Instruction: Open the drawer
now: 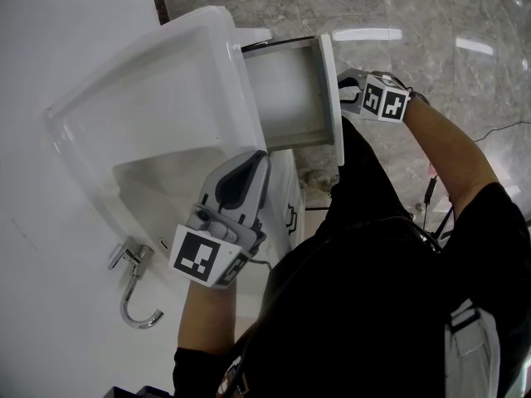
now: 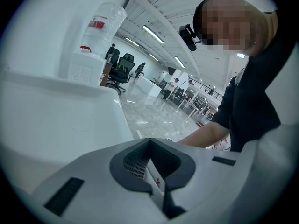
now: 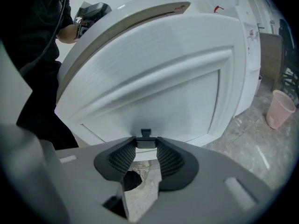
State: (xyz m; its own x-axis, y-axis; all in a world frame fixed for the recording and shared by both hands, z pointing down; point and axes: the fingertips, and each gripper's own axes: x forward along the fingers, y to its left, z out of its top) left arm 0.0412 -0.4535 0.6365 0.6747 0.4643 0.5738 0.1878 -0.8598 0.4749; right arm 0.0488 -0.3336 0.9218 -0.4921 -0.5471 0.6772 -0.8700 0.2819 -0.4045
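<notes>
Ideally the right gripper (image 3: 145, 143), clamped on the drawer's (image 1: 286, 98) handle (image 3: 145, 133), should pull straight out while the closed left gripper (image 2: 148, 148) braces the cabinet (image 1: 228, 73)

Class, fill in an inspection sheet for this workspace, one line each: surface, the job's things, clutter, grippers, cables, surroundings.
Surface: white counter with a sunken basin and a tap.
Job's things: drawer stands pulled out below the counter; no contents seen inside.
Clutter: nothing seen.
Grippers: right gripper shut on the small handle of the drawer's front; left gripper shut and empty, by the basin's near rim.
Cables: one thin cable lies on the floor.
Surroundings: marble floor, pink bin, water bottle on a dispenser, office chairs farther off.
</notes>
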